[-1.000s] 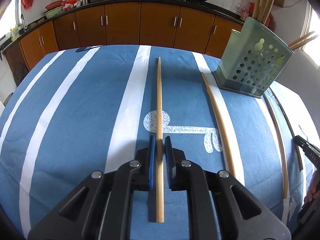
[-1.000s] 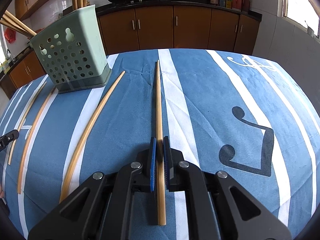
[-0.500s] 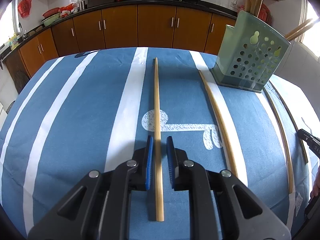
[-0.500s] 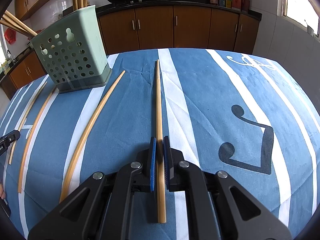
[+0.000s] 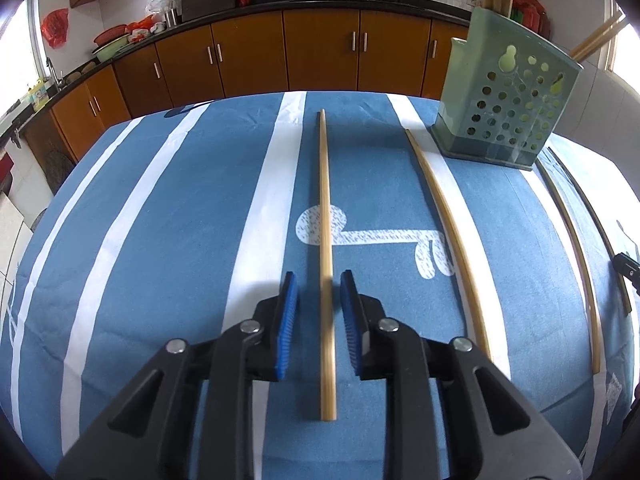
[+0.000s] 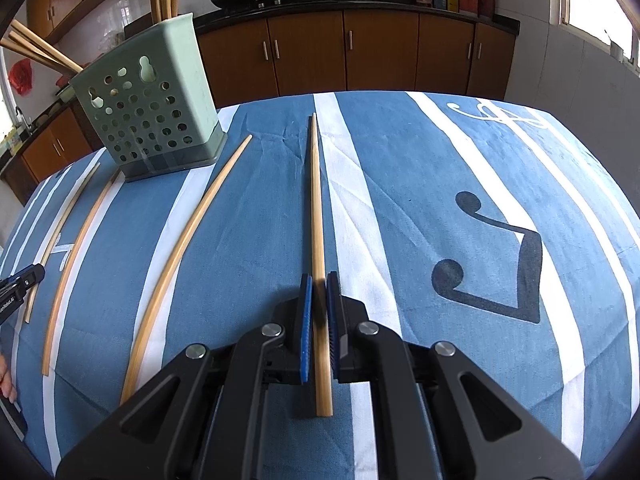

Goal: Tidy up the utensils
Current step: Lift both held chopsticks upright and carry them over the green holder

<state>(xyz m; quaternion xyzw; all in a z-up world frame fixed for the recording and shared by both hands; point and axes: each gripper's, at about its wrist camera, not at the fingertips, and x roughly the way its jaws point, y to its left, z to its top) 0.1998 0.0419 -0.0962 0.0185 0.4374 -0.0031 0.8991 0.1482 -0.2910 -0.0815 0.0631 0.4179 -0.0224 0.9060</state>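
Note:
A long bamboo chopstick (image 5: 323, 184) runs straight away from me between the blue pads of my left gripper (image 5: 318, 276). Its jaws are opening, with a gap on each side of the stick. My right gripper (image 6: 318, 280) is shut on another chopstick (image 6: 316, 200), whose far tip rests on the striped cloth. A green perforated utensil holder (image 5: 508, 108) (image 6: 148, 112) stands at the back with several chopsticks upright in it. Between the grippers, two loose chopsticks (image 5: 448, 232) (image 5: 576, 248) lie on the cloth, the same pair in the right wrist view (image 6: 188, 240) (image 6: 76, 256).
The table wears a blue cloth with white stripes (image 5: 160, 220) (image 6: 460, 168). Brown kitchen cabinets (image 5: 320, 52) and a counter with woks stand behind it. The tip of the right gripper shows at the right edge (image 5: 628, 268), the left gripper's tip at the left edge (image 6: 20, 280).
My left gripper's jaws have spread apart and let go of the chopstick they pinched a second ago. The right gripper and its chopstick have not moved.

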